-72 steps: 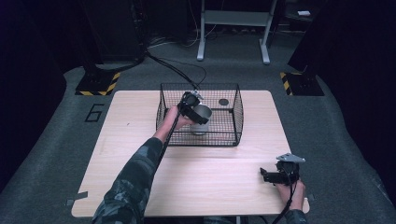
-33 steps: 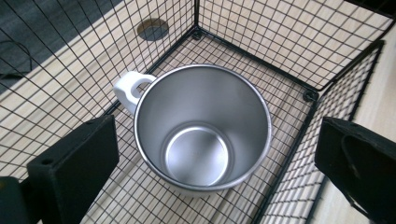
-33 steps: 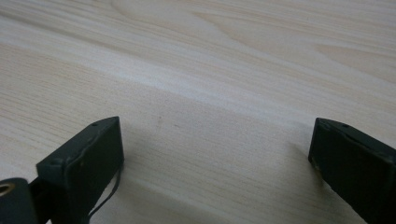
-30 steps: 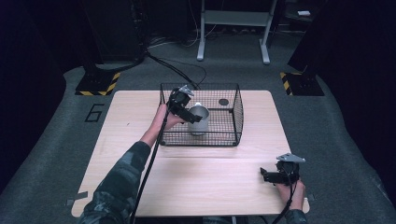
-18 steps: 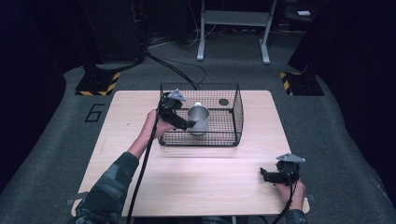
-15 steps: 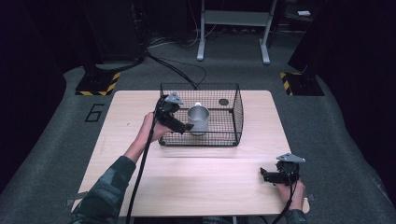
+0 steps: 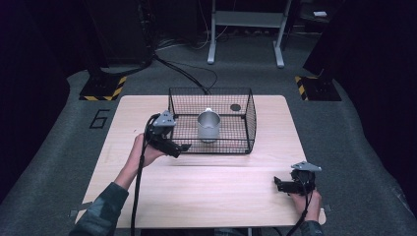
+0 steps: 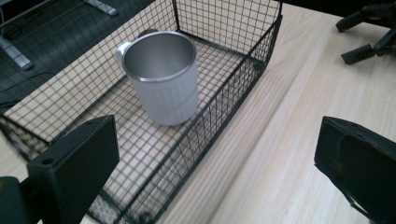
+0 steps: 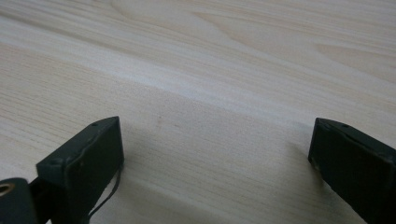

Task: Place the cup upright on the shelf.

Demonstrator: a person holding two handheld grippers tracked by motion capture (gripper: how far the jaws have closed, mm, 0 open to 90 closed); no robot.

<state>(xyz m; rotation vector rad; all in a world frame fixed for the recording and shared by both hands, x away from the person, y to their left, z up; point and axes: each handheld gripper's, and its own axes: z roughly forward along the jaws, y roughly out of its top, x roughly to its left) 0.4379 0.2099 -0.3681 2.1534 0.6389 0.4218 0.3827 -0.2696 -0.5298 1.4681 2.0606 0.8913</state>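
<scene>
Metal mug stands in wire basket, beyond empty left gripper.

A wire basket stands at the middle of the table's far edge, with a mug upright inside it. The left gripper sits just outside the basket's near left corner; the right gripper rests near the table's near right corner.

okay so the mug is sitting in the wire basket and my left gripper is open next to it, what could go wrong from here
The left gripper hangs open just outside the wire basket, so a careless swing could catch the mesh and drag the basket, perhaps tipping the upright metal mug inside. Its cable trails across the table and might snag on the edge.
</scene>
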